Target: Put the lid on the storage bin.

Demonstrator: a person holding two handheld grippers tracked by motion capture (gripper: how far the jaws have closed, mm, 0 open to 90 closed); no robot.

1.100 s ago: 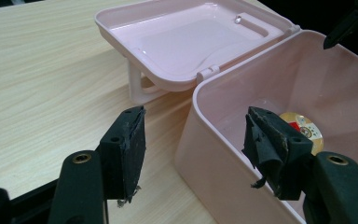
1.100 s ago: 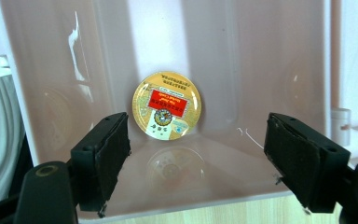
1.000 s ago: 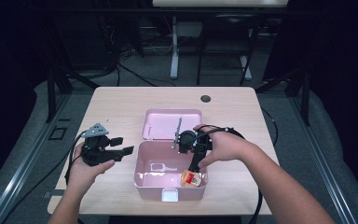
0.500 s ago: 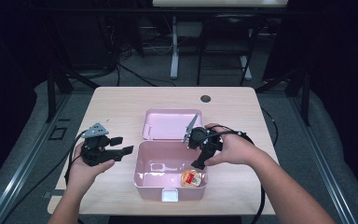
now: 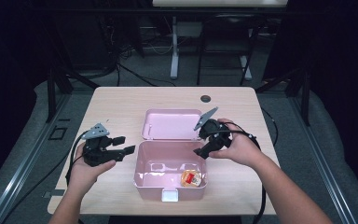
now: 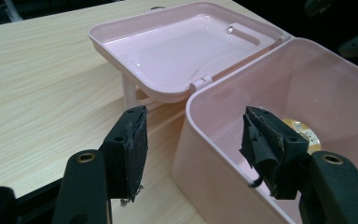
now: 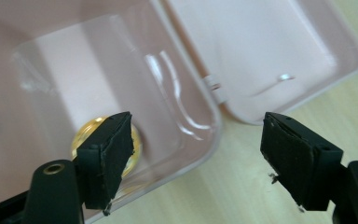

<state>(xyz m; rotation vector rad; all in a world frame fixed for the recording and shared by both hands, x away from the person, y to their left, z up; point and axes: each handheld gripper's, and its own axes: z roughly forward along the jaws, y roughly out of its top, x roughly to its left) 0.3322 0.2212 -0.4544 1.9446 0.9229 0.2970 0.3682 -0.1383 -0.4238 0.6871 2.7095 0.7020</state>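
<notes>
**A:** High view, items?

**B:** I list: pink box [image 5: 170,175] at the near middle of the table [image 5: 121,100], its lid [image 5: 171,124] thrown back flat behind it. One small gold-and-red object [image 5: 191,178] in the box's near right corner. A dark round cap [image 5: 206,98] at the far edge, well apart. My left gripper [image 5: 121,145] sits just left of the box, jaws apart, holding nothing. My right gripper [image 5: 204,143] hangs over the box's right rim near the hinge, jaws wide, empty.

**A:** Left gripper view?

**B:** The box wall [image 6: 223,154] stands between my two jaws, touching neither that I can tell. The gold object [image 6: 300,135] is partly hidden behind the right-hand jaw. The lid [image 6: 186,46] lies beyond.

**A:** Right gripper view?

**B:** Jaws wide, nothing between the pads but the box rim [image 7: 205,140] below. The gold object [image 7: 91,133] is half covered by the left-hand jaw. The lid [image 7: 261,51] is at upper right.
</notes>
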